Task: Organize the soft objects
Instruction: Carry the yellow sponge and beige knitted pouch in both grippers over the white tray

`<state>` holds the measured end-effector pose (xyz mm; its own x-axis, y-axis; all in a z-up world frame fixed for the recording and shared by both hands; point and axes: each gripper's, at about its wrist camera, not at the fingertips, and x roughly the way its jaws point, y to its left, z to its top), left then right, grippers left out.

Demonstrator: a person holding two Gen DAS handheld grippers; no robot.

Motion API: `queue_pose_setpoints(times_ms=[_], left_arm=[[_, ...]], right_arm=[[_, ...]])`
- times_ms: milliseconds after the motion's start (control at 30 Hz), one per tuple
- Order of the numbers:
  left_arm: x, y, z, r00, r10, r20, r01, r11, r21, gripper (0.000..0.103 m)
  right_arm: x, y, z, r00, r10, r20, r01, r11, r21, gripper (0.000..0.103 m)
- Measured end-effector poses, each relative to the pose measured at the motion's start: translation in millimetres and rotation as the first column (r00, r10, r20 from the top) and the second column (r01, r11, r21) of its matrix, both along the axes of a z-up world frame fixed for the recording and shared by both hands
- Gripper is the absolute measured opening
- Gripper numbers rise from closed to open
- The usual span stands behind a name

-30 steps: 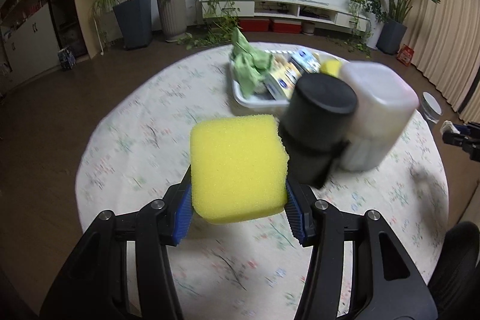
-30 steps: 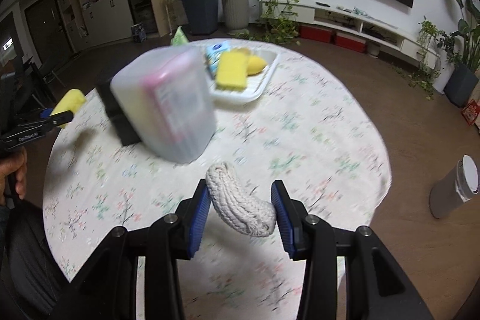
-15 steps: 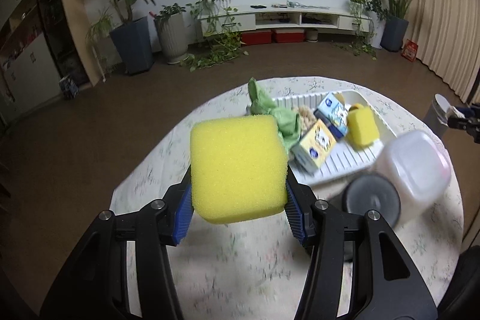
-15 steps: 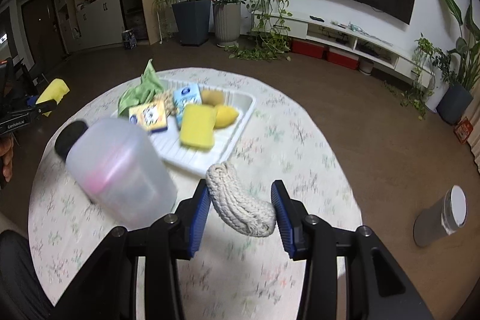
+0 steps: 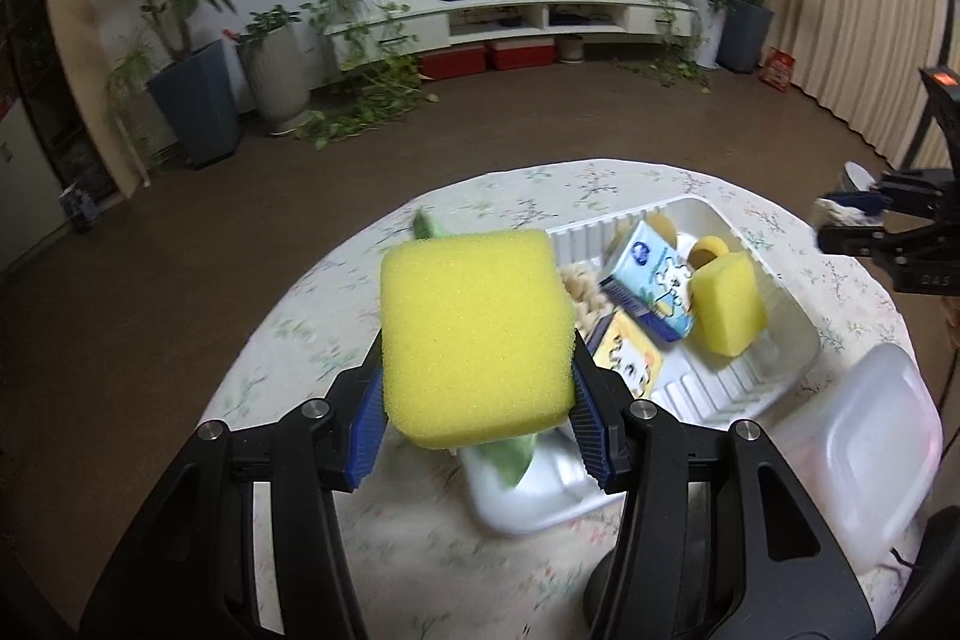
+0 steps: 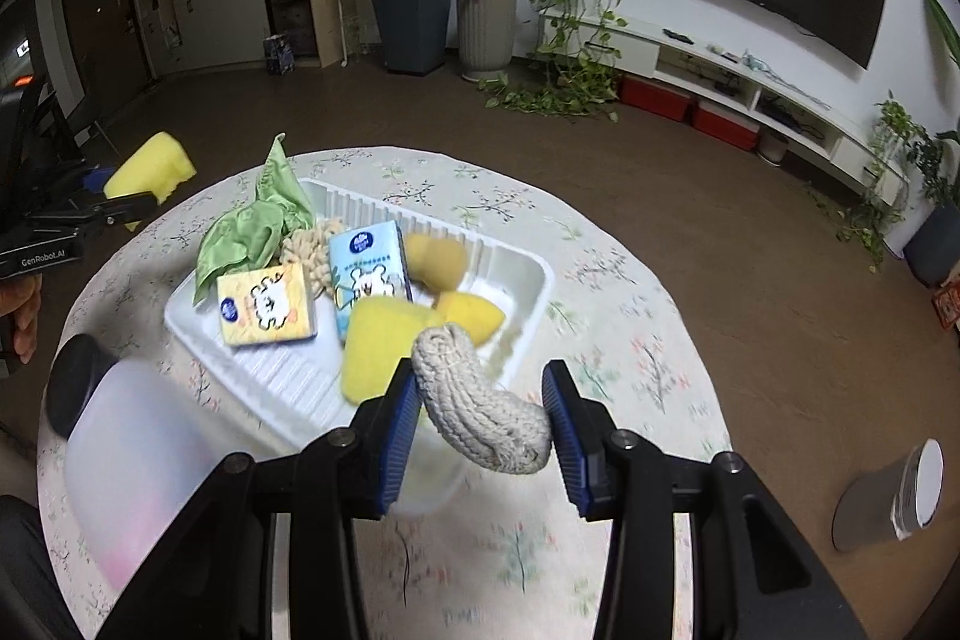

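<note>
My left gripper [image 5: 477,421] is shut on a big yellow sponge [image 5: 474,334], held above the near left side of the white tray [image 5: 786,376]. My right gripper [image 6: 480,427] is shut on a cream knitted roll [image 6: 480,409], raised over the tray's [image 6: 198,334] near corner. Lying in the tray are a green cloth [image 6: 258,226], a yellow tissue pack [image 6: 267,304], a blue tissue pack [image 6: 369,271], a smaller yellow sponge [image 6: 381,346] and yellow soft pieces [image 6: 471,319]. The left gripper with its sponge [image 6: 150,166] shows at the left edge of the right wrist view.
A round table with a floral cloth [image 6: 606,316] carries the tray. A translucent plastic jug [image 6: 138,466] with a black lid [image 6: 75,391] lies beside the tray. A grey cylinder [image 6: 888,496] stands on the floor to the right. Potted plants and a TV unit line the far wall.
Both grippers have swung across the table to the tray, each keeping its grip. The jug has slid from the middle of both views to the side, and the tray is now close beneath.
</note>
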<state>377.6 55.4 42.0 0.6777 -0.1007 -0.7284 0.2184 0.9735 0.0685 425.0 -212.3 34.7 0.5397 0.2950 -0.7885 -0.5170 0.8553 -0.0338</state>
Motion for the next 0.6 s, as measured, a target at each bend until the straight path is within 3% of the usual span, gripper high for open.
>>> queue_pose_setpoints(times_ms=[600], left_arm=[[45, -29, -35, 0.982, -0.163, -0.09, 0.161, 0.986, -0.034, 0.05]], right_arm=[[36, 80, -23, 0.974, 0.225, -0.022, -0.225, 0.973, -0.046, 0.045]])
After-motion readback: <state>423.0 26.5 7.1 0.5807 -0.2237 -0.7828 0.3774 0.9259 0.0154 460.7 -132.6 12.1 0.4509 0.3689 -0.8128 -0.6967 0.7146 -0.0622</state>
